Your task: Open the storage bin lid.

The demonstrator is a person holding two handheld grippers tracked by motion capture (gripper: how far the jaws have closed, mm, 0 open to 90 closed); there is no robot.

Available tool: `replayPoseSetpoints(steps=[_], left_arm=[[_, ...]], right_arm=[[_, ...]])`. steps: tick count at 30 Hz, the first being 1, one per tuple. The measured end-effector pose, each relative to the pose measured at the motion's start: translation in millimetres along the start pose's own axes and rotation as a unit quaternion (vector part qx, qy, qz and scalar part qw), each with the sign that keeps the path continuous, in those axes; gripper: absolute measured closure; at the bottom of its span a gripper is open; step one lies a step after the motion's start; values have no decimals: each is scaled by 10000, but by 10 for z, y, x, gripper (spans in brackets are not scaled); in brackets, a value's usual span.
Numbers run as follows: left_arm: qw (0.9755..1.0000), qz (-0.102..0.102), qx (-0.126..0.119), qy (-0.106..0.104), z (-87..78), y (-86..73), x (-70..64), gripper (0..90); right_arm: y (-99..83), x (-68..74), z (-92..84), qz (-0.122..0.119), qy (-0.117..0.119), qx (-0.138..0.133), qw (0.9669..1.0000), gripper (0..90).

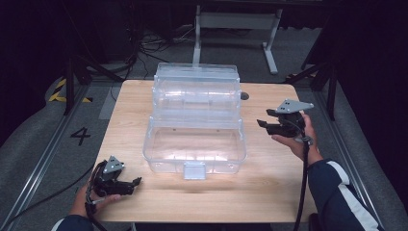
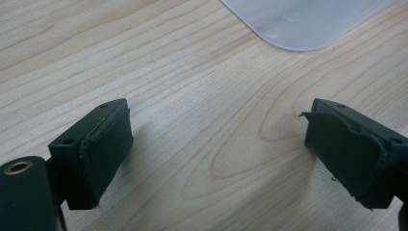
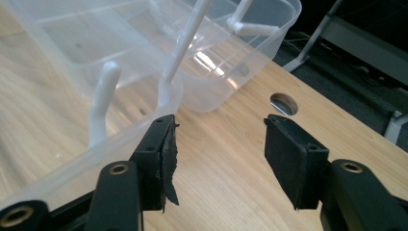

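While the clear tiered box [image 1: 195, 122] stands spread open mid-bench [image 1: 269, 192], closing it looks wholly undone. Left claw [image 1: 136, 182] rests low near the front-left corner, jaws apart, empty, aimed at the box. Right claw [image 1: 262, 124] hovers beside the box's right wall, jaws apart, hand tilted inward.

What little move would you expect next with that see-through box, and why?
Probably the right hand-held gripper eases left to the clear plastic box. Its jaws stand open and empty, pointing at the box's right side. The left hand-held gripper rests low on the table, also open.
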State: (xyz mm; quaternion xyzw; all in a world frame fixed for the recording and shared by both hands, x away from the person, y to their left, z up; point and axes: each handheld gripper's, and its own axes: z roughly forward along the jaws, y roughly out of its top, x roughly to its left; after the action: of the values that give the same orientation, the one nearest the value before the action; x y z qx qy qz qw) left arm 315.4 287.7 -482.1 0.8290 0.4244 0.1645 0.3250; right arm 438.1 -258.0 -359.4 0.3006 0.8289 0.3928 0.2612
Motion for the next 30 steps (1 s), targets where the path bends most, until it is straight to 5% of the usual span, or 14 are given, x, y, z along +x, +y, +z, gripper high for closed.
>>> replayPoseSetpoints(steps=[18, 30], left_arm=[[10000, -20, -1, 9, 1, 0, -3, 99], [10000, -36, -3, 15, 2, 0, -5, 99]], right_arm=[[-471, 55, -141, -29, -209, 330, 9992, 358], [-917, 112, -236, 263, -287, 601, 9974, 330]])
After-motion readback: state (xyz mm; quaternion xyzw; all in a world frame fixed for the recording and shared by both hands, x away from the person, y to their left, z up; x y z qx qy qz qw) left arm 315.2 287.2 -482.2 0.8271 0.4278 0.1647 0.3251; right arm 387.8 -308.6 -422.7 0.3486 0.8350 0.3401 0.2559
